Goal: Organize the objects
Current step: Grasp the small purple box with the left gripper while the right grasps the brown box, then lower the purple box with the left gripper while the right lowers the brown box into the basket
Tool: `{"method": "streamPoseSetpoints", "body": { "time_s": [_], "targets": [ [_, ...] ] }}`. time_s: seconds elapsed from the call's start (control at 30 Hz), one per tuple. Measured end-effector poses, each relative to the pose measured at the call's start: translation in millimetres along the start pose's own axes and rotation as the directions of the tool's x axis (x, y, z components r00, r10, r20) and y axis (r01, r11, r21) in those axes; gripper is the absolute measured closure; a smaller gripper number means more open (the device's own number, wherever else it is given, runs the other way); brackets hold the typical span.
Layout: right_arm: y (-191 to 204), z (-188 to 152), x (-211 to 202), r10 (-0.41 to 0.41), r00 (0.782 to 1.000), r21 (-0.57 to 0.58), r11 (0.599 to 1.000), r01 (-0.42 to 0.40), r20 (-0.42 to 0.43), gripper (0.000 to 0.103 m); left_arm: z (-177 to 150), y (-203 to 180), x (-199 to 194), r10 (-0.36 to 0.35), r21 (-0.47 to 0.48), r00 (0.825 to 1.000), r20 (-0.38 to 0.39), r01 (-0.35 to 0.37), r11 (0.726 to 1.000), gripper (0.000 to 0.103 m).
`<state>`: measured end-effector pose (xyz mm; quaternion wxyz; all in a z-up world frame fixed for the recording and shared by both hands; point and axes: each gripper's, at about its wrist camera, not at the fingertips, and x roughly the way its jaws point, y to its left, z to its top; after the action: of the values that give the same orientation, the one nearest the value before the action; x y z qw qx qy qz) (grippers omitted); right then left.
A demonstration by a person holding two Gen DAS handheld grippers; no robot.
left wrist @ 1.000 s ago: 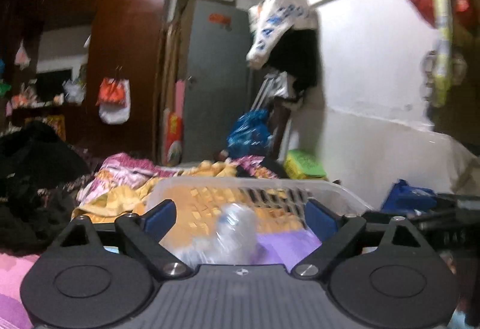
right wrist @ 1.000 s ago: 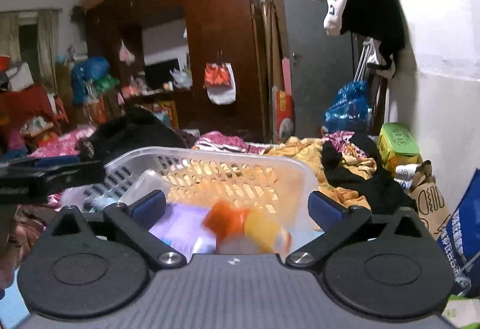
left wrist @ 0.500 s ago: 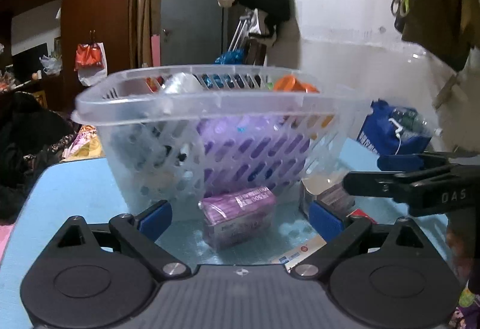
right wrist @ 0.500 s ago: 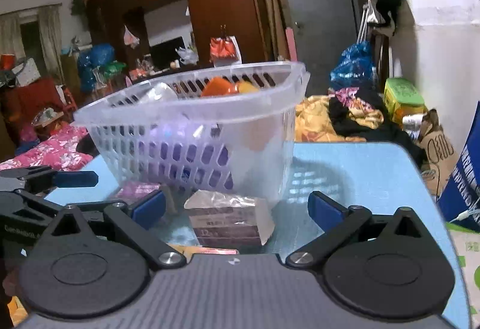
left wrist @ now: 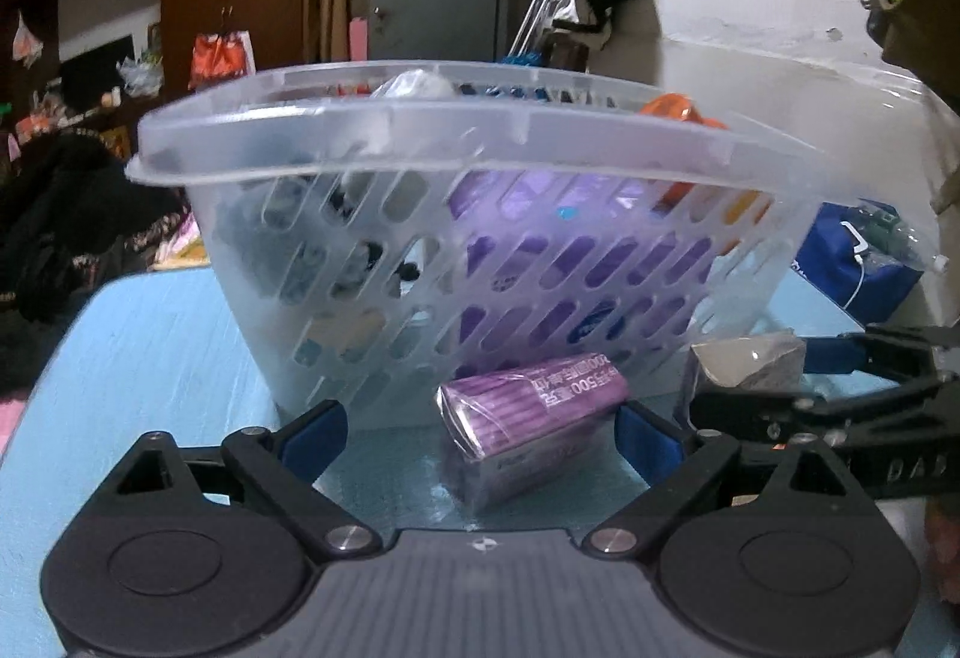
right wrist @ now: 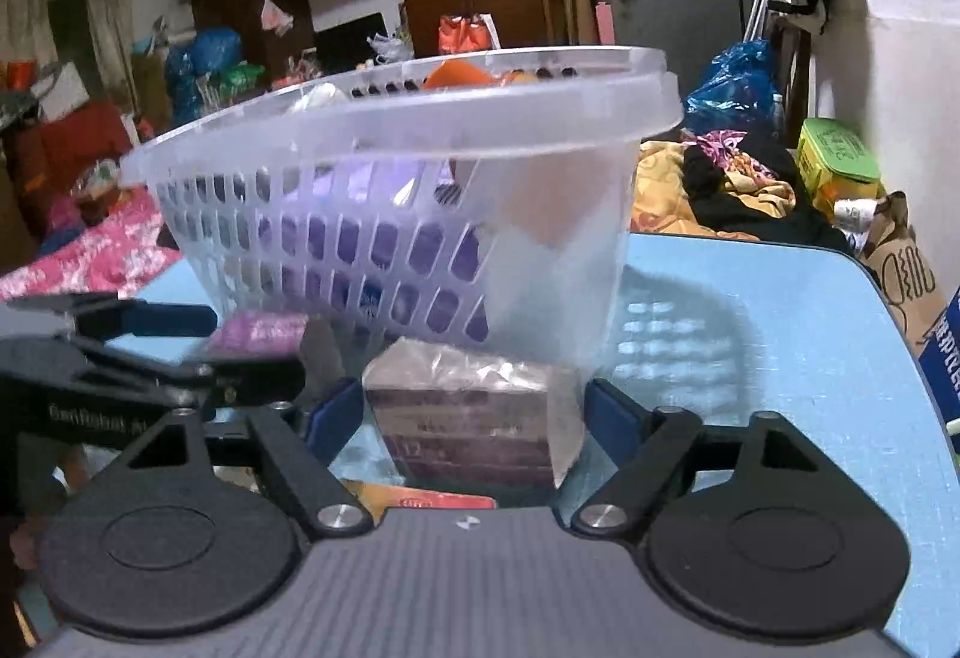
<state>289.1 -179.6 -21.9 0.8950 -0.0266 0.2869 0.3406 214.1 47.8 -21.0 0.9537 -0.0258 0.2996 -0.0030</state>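
We saw basket point(left wrist: 480, 141) on blue worktop point(left wrist: 150, 346), holding purple pack and orange item. Purple pack point(left wrist: 534, 418) lay before basket, between wide-spread fingers of left hand-held gripper point(left wrist: 480, 433), untouched. Brown pack point(right wrist: 468, 418) sat between wide-spread fingers of right hand-held gripper point(right wrist: 474, 418), against basket wall point(right wrist: 558, 250).

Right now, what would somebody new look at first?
The big see-through basket on the blue table, stuffed with purple and orange things. In front of it lie a purple pack between the open left tool and a brown box between the open right tool.
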Motion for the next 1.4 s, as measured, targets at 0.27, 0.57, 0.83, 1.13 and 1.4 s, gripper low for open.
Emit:
{"method": "streamPoseSetpoints", "body": {
  "time_s": [0.27,0.57,0.83,1.13,1.4],
  "targets": [
    [-18,-9,-27,0.001,0.996,0.074,0.997,-0.008,0.091,0.026,0,-10,2,-0.033,0.016,0.999,0.001,0.033,0.999,0.006],
    [-24,-12,-46,-0.039,0.983,0.104,0.994,0.02,0.181,0.026,-6,-21,-1,-0.015,0.035,1.0,0.019,0.015,0.999,0.034],
    [-20,-13,-49,-0.046,0.977,0.095,0.995,0.027,0.207,0.027,-17,-11,-31,-0.074,0.024,0.987,0.144,0.071,0.997,0.034],
    [-8,-21,-77,-0.038,0.953,0.06,0.998,0.021,0.3,0.027,-23,6,-74,-0.129,0.015,0.956,0.265,0.13,0.991,0.034],
    [26,38,-116,-0.031,0.904,-0.075,0.995,0.069,0.426,0.027,47,10,-122,-0.171,0.033,0.919,0.355,0.17,0.985,0.034]
  ]
}}
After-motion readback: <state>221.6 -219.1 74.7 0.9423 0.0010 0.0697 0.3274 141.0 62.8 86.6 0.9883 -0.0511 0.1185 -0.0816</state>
